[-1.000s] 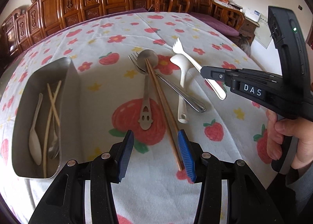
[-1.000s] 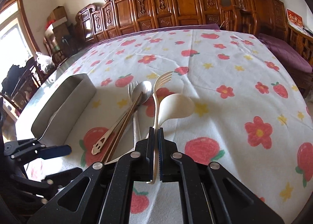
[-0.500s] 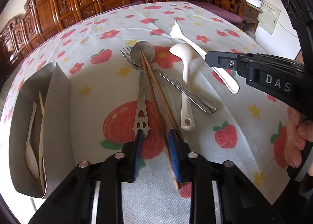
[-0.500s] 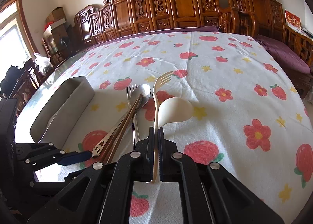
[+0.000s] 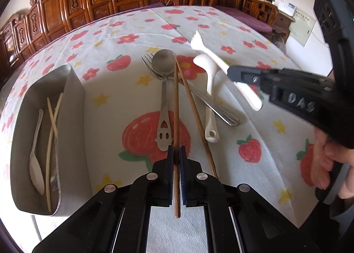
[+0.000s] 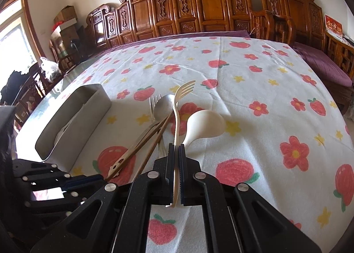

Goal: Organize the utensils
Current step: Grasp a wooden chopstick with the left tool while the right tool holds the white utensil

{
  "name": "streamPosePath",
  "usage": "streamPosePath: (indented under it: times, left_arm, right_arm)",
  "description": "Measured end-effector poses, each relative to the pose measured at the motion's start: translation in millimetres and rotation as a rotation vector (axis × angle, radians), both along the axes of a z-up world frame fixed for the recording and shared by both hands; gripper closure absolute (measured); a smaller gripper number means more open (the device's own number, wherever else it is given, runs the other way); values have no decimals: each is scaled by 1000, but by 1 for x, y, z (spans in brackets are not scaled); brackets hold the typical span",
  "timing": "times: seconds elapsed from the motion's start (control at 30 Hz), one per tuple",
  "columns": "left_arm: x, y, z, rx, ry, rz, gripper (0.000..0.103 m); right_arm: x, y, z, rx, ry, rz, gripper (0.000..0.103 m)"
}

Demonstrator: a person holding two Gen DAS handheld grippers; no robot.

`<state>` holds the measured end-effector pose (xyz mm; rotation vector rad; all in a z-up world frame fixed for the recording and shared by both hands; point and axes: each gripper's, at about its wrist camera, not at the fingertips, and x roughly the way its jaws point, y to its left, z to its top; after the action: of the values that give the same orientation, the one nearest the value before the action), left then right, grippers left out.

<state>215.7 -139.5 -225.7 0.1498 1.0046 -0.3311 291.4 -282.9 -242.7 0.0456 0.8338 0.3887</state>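
The metal tray [image 5: 73, 107] sat on the strawberry tablecloth [image 5: 106, 89], holding a pale spoon [image 5: 36, 171] and pale chopsticks [image 5: 52, 124]. Right of the tray, the left gripper [image 5: 176, 153] was clamped on one brown chopstick [image 5: 176, 102], its twin [image 5: 197, 118] lying loose beside the steel spoon [image 5: 164, 76]. Further right of the tray, the right gripper [image 6: 176, 155] pinched the white fork [image 6: 177, 107] above the white ladle [image 6: 203, 123].

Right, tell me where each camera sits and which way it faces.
Left wrist: rides the left tool, looking along a clamped brown chopstick toward the metal tray; the right tool and hand show.
Right wrist: rides the right tool, looking along its cream fork; the left tool shows.
Shared: tray, steel spoon, cream ladle.
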Motion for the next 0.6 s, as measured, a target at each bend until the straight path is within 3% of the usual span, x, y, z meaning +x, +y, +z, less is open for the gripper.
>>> streamPosePath:
  times: [0.6]
  left_arm:
    - [-17,36,53,-40,-105,42,99]
  right_arm:
    - [-11,18,3,-10,-16,32,99]
